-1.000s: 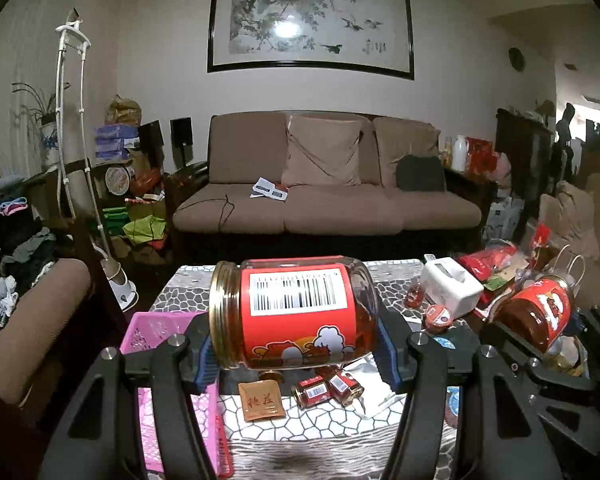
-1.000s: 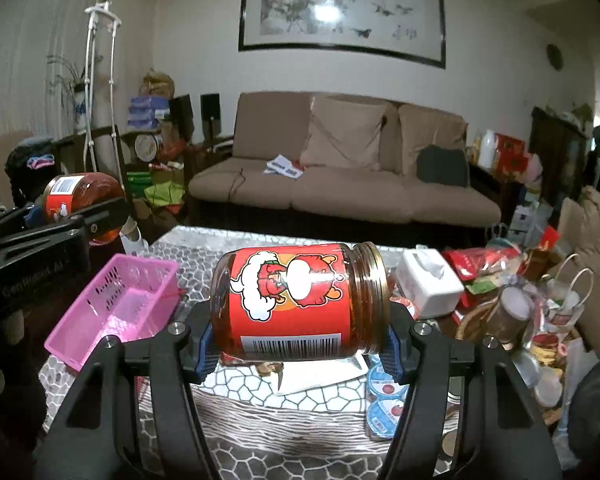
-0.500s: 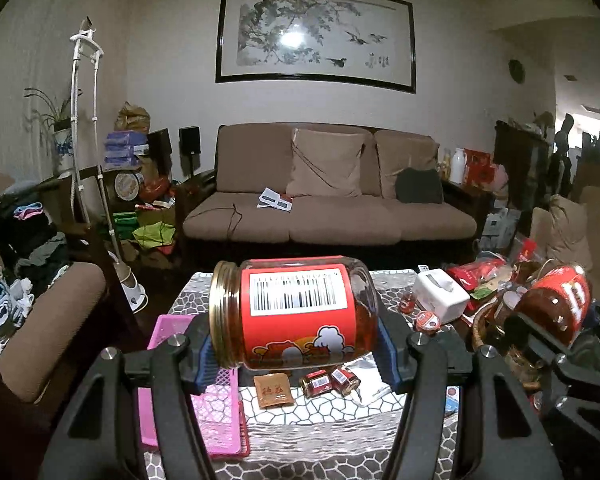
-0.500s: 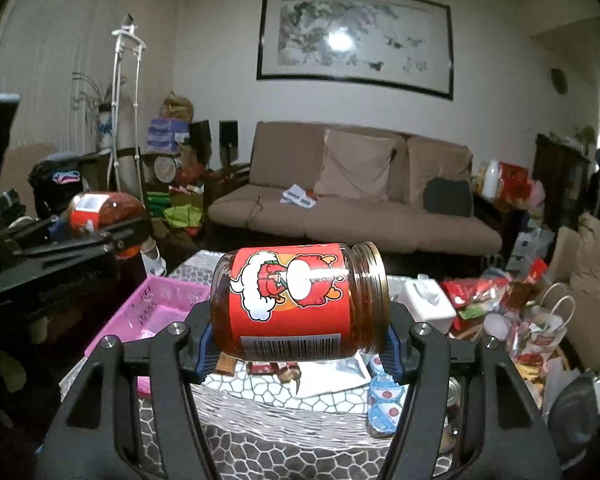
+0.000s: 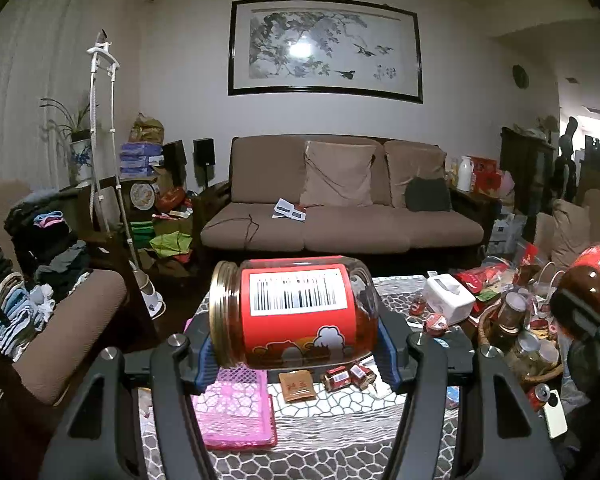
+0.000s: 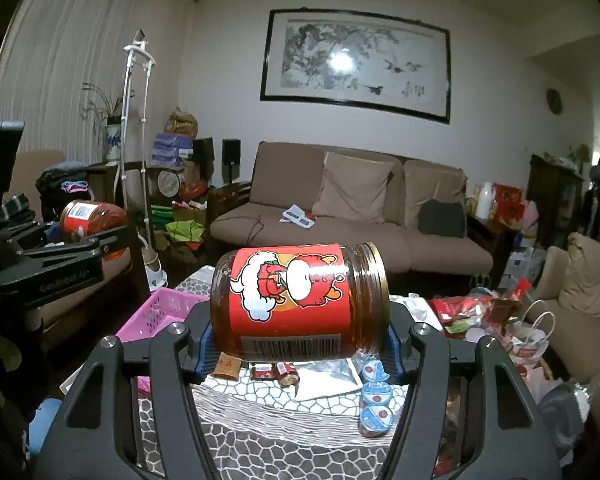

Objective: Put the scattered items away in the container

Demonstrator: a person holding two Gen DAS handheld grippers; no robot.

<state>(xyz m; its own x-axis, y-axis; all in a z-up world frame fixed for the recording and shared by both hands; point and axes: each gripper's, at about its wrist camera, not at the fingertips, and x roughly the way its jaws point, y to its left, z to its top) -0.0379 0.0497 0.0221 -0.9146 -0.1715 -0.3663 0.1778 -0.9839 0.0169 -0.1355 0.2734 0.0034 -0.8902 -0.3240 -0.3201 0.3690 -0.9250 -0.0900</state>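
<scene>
- Your left gripper [image 5: 296, 354] carries a glass jar [image 5: 294, 314] lying on its side: gold screw lid to the left, amber contents, a red label with a white barcode panel facing up.
- That jar sits crosswise between the fingers [image 5: 204, 362], lid end against the left blue pad and base against the right one, so the fingers pinch it end to end, up in the air above the surface [image 5: 340, 444].
- Your right gripper [image 6: 298, 354] holds a second jar [image 6: 298, 300] of the same kind, cartoon label facing up, barcode low, gold lid to the right.
- Its fingers [image 6: 392, 354] clamp it the same way, base left and lid right, clear of the surface.
- The pink basket [image 5: 236, 412] rests on the patterned surface below and left of both jars, with small jars [image 5: 346, 376] and a brown packet [image 5: 298, 386] lying beside it.
</scene>
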